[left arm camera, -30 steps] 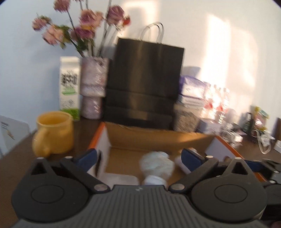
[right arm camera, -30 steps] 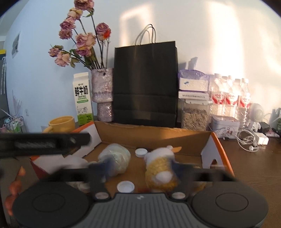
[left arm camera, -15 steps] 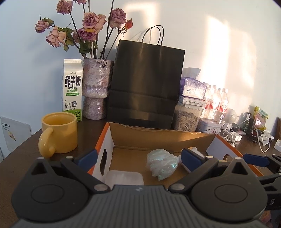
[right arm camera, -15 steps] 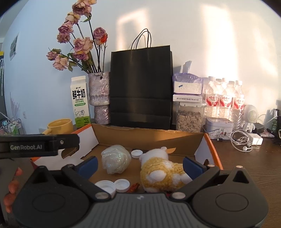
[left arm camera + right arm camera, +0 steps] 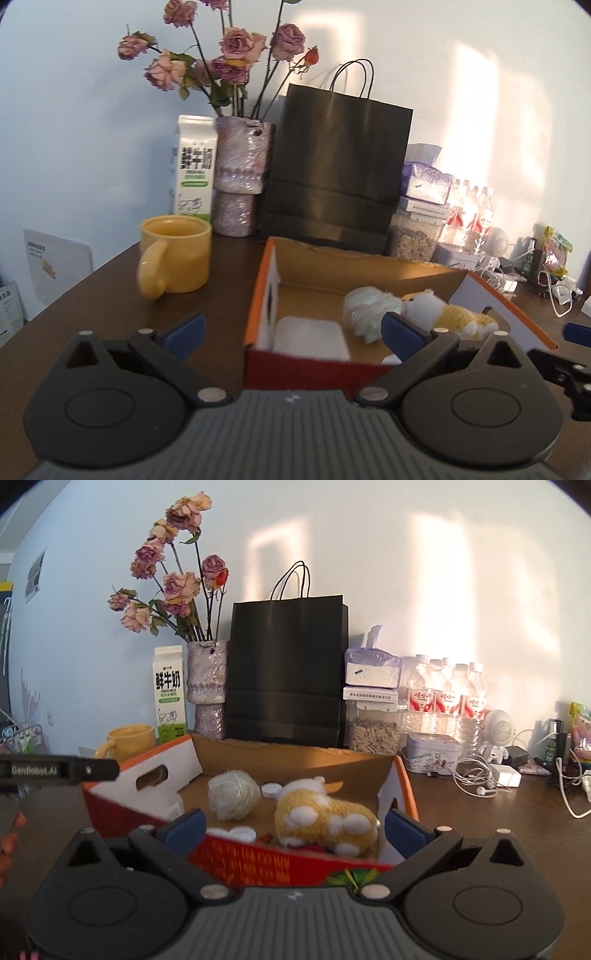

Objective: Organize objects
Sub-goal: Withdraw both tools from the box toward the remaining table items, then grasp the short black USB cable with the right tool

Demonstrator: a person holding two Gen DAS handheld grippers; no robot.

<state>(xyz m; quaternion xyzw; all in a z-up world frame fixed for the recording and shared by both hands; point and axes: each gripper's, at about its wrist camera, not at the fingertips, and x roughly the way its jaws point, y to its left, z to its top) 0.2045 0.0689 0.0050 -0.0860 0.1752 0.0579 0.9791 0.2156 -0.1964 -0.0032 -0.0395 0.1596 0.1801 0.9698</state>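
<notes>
Inside the cardboard box (image 5: pixel 295 755) the yellow plush toy (image 5: pixel 325 821) lies on its side, long axis running left to right, just ahead of the right gripper (image 5: pixel 293 829), whose jaws stand wide open and empty. The left gripper (image 5: pixel 291 330), equally open and empty, sits further left, by the box corner on the counter (image 5: pixel 110 291).

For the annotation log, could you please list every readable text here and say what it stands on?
"GenRobot.AI": side of the left gripper.
"鲜牛奶", "FRESH MILK": milk carton.
Yellow print on the red box front: blurred.
Water bottle labels, white booklet: too small.
</notes>
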